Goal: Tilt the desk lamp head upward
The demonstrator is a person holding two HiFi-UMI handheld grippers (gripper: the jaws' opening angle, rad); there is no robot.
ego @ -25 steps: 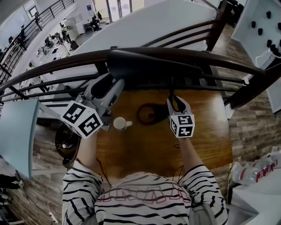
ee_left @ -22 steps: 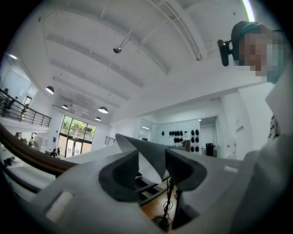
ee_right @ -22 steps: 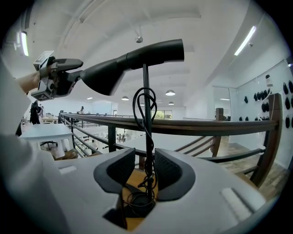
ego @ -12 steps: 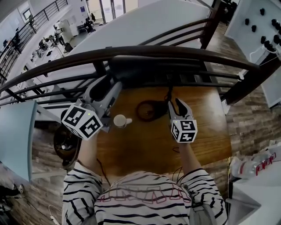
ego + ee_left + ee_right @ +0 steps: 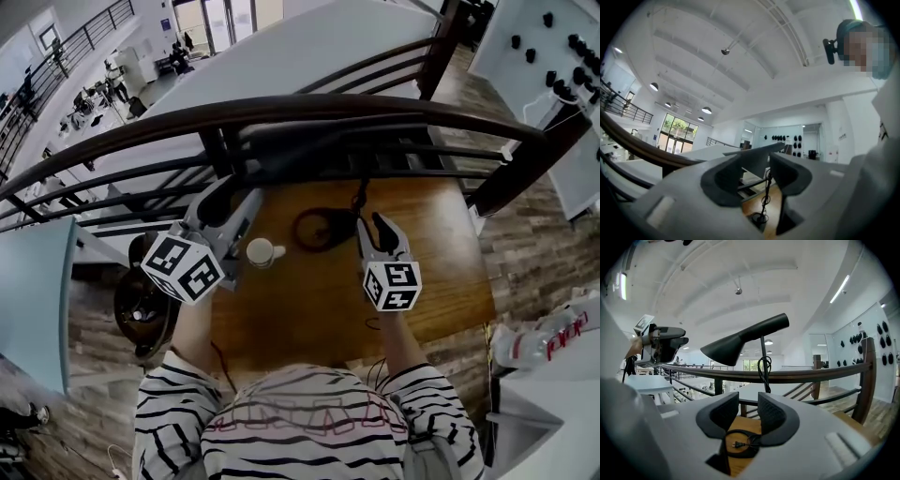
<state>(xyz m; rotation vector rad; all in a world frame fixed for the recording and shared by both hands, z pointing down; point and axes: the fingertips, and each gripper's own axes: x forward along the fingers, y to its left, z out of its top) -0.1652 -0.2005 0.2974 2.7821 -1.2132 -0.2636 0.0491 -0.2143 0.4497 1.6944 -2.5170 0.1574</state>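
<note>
The dark desk lamp stands at the table's far edge. Its cone-shaped head (image 5: 309, 141) slopes up to the right (image 5: 745, 341) on a thin pole (image 5: 763, 362) wrapped with cord. The round base (image 5: 319, 228) lies on the wood with the plug on it (image 5: 736, 444). My left gripper (image 5: 239, 202) is open just below the head's wide end and not touching it. The head (image 5: 757, 157) shows beyond its jaws (image 5: 757, 176). My right gripper (image 5: 380, 225) is open beside the base, its jaws (image 5: 749, 416) with nothing between them.
A white cup (image 5: 260, 251) sits on the wooden table (image 5: 309, 309) between the grippers. A dark curved railing (image 5: 375, 108) runs behind the table, close over the lamp. A round dark stool (image 5: 141, 309) stands at the left.
My left gripper has drawn back a little from the lamp head's wide end. Both grippers have shifted slightly toward me.
</note>
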